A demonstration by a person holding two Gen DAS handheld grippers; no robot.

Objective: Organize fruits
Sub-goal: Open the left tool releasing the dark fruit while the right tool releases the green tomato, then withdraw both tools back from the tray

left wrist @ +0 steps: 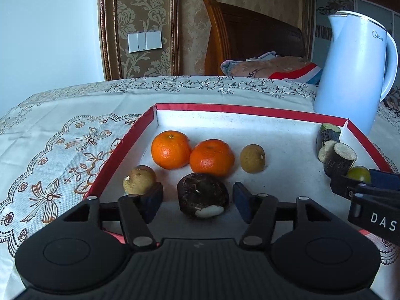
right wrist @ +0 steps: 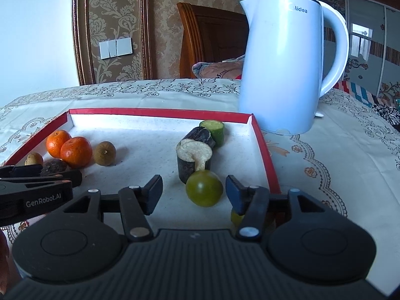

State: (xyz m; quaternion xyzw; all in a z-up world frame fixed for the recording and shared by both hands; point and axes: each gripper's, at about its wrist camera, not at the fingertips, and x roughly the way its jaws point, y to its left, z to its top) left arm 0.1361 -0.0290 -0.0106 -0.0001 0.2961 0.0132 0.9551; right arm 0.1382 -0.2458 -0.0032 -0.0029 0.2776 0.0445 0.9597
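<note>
Fruit sits in a red-rimmed tray (left wrist: 250,111) on the clothed table, sorted loosely by kind: two oranges (left wrist: 170,149) and a longan (left wrist: 252,158) toward the left rear, a second longan (left wrist: 139,180) at the left wall, cane pieces (right wrist: 193,158) along the right wall. Left claw (left wrist: 197,203) stands wide, its pads either side of a dark water chestnut (left wrist: 203,195) with clear gaps, touching nothing I can see. Right claw (right wrist: 193,191) also wide, a green fruit (right wrist: 204,188) between the fingers but nearer the right pad; contact not evident. A second small green fruit (right wrist: 236,217) is half hidden under the right finger. Step in hand looks like a paired pick. To do it well: centre each fruit between the pads before closing, close slowly since round fruit will roll, and keep the right finger from nudging the hidden one. Kettle (right wrist: 282,62) stands beyond the tray's far right corner, well clear.
</note>
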